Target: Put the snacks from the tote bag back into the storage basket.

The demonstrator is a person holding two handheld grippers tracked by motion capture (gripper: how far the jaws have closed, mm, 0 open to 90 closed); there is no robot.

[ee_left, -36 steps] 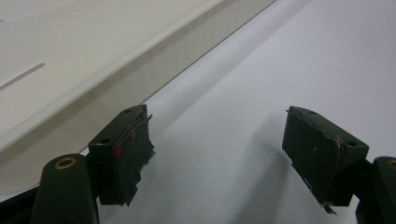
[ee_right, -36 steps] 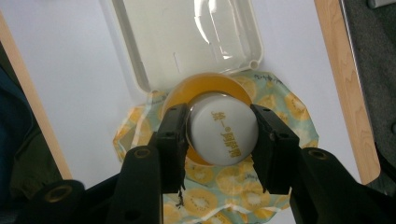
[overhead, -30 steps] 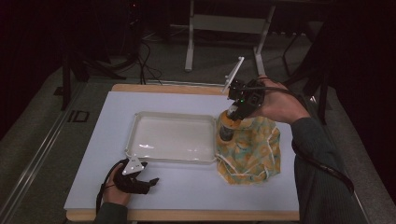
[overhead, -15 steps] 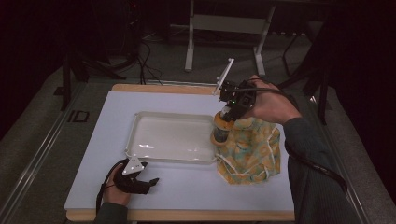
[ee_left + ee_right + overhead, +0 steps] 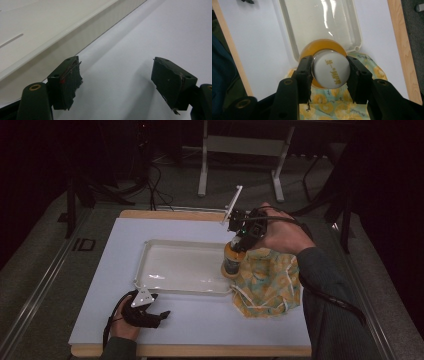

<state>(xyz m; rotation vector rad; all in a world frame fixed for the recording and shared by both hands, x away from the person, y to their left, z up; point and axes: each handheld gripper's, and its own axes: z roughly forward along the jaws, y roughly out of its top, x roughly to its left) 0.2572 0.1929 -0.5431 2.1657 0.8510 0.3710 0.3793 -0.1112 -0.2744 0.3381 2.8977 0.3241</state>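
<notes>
My right gripper (image 5: 239, 239) (image 5: 331, 72) is shut on the white cap of an orange juice bottle (image 5: 232, 260) (image 5: 331, 71), held upright over the right rim of a clear plastic tray (image 5: 150, 252) (image 5: 289, 42). Just right of the tray lies a yellow-patterned cloth bag (image 5: 270, 282) (image 5: 337, 107), under and beside the bottle. Whether the bottle's base touches anything I cannot tell. My left gripper (image 5: 162, 314) (image 5: 116, 82) rests open on the white table near its front edge, with nothing between its jaws, just in front of the tray (image 5: 50, 37).
The white tabletop (image 5: 190, 325) has a wooden edge (image 5: 200, 351) at the front. Beyond the table stand metal stand legs (image 5: 240, 150) and cables on the dark floor. Bare table lies left of the tray.
My right gripper has carried the bottle leftward, off the cloth bag and toward the tray's right rim. The left gripper has stayed put.
</notes>
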